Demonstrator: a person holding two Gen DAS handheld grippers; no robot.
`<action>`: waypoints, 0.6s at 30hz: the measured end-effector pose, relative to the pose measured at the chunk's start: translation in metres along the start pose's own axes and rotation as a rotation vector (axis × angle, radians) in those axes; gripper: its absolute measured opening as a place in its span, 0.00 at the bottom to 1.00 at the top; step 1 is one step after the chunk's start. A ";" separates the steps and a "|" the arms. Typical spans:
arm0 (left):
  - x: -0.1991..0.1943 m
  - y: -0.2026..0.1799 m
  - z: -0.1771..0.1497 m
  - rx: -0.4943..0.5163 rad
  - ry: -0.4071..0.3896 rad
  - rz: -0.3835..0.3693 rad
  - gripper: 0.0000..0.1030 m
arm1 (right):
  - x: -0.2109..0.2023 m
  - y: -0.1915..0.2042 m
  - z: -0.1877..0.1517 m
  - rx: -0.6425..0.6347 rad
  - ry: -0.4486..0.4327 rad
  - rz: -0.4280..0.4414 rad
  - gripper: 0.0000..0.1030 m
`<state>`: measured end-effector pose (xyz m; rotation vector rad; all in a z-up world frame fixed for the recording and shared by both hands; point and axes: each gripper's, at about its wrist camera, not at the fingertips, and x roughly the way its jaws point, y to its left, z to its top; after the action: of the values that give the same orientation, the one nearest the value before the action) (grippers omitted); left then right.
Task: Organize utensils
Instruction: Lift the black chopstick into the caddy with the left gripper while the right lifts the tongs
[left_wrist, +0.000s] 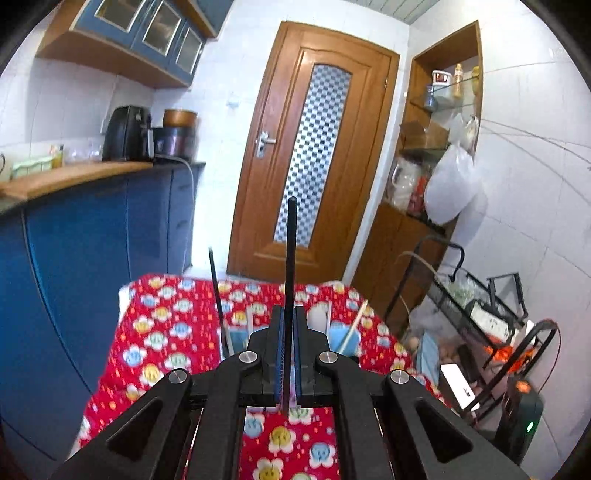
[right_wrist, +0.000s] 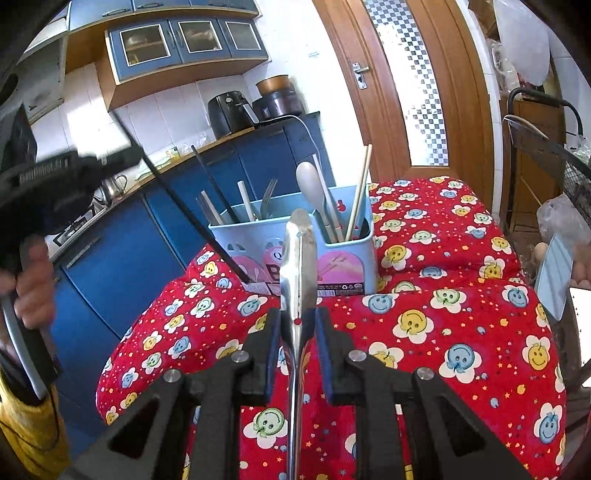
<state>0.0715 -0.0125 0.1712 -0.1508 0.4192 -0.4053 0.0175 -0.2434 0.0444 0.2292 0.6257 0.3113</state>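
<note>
My left gripper (left_wrist: 288, 314) is shut on a black chopstick (left_wrist: 291, 258) that points up and away; in the right wrist view the same chopstick (right_wrist: 192, 218) slants down to the table by the holder's left front corner. My right gripper (right_wrist: 297, 317) is shut on a steel spoon (right_wrist: 298, 258), bowl forward, just in front of a light blue two-compartment utensil holder (right_wrist: 343, 266). The holder's left compartment has chopsticks and a fork (right_wrist: 269, 195); the right has a pale spoon (right_wrist: 308, 181) and wooden chopsticks (right_wrist: 360, 192). The holder (left_wrist: 343, 338) is partly hidden behind my left fingers.
The holder stands on a table with a red smiley-flower cloth (right_wrist: 443, 314). Blue cabinets (right_wrist: 110, 258) and a counter with appliances lie to the left, a wooden door (left_wrist: 314, 140) behind, and a wire rack (left_wrist: 472, 314) with clutter to the right.
</note>
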 end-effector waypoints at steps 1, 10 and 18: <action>-0.002 -0.001 0.009 0.005 -0.013 0.004 0.04 | 0.000 0.000 -0.001 0.001 -0.001 0.004 0.20; 0.009 0.001 0.063 0.038 -0.070 0.100 0.04 | -0.001 -0.003 -0.002 0.000 -0.005 0.018 0.20; 0.049 0.008 0.054 0.051 -0.043 0.144 0.04 | -0.004 -0.005 0.002 -0.003 -0.029 0.012 0.20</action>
<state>0.1381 -0.0228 0.2000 -0.0788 0.3745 -0.2704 0.0167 -0.2490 0.0462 0.2345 0.5953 0.3200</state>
